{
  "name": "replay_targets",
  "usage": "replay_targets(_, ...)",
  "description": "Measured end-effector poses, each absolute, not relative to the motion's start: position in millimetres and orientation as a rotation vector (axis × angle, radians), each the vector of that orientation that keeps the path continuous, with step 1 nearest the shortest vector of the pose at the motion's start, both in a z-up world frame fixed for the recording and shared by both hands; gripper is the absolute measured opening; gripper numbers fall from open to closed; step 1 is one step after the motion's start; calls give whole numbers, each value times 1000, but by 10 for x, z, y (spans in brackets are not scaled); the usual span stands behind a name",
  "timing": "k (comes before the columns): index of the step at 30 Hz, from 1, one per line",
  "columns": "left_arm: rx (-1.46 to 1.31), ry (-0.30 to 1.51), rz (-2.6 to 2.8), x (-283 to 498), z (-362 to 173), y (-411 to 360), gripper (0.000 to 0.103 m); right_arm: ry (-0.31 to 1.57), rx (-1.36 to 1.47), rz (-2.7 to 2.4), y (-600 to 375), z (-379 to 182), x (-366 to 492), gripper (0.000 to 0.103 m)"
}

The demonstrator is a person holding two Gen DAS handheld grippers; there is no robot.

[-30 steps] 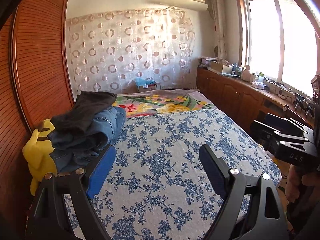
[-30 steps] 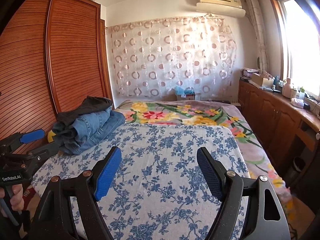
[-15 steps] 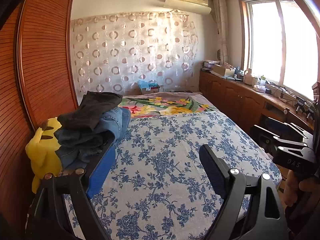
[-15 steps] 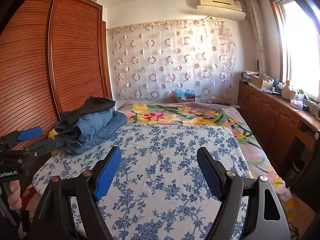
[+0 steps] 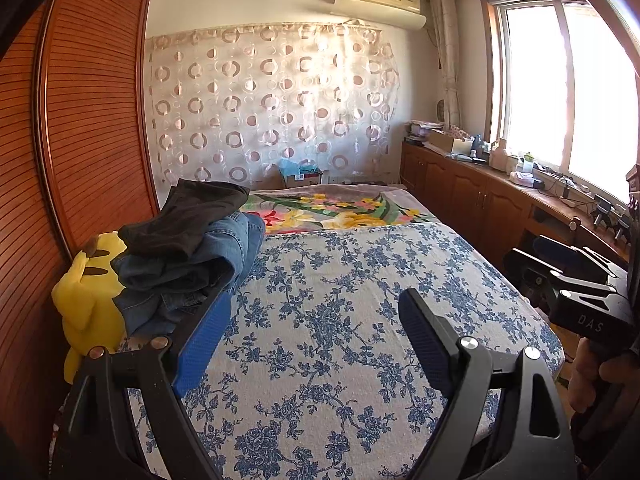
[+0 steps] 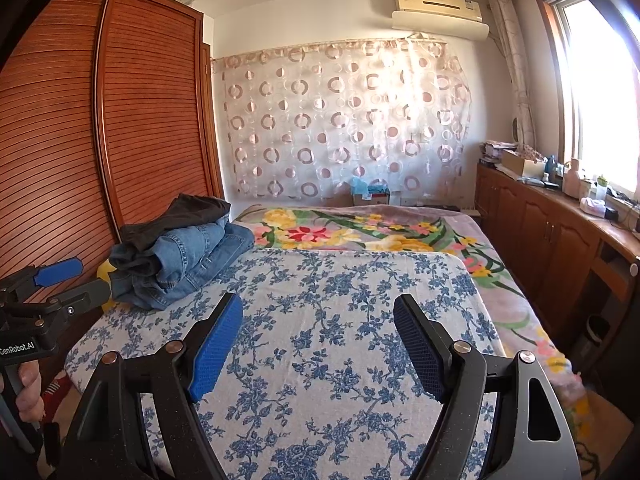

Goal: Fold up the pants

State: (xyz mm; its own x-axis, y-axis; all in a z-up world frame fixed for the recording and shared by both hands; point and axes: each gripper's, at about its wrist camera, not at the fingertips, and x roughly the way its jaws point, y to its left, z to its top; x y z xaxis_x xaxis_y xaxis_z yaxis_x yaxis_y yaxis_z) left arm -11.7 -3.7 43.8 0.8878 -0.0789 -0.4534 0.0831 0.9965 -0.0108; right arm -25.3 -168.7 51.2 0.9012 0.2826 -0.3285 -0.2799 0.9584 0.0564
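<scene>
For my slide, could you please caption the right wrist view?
Open right gripper above the floral bedspread, piled pants at left.

Blue-floral bedspread point(image 5: 340, 320), denim-blue jeans point(image 5: 208, 256)

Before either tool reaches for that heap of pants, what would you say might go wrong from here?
1. The black pants lie on the jeans, all in one tangle; a pull with the open left tool may drag several at once.
2. The heap sits at the bed's edge over a yellow toy; a tug could drop clothes or the toy off the side.
3. The open right tool hangs well away from the heap, so its help may come late.
</scene>
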Motion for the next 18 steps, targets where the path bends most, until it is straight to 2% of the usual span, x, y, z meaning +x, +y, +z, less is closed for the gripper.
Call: replay_targets(18,7,470,-85,-117,438,-41,86,333,7,288,-1666,480,-276,80)
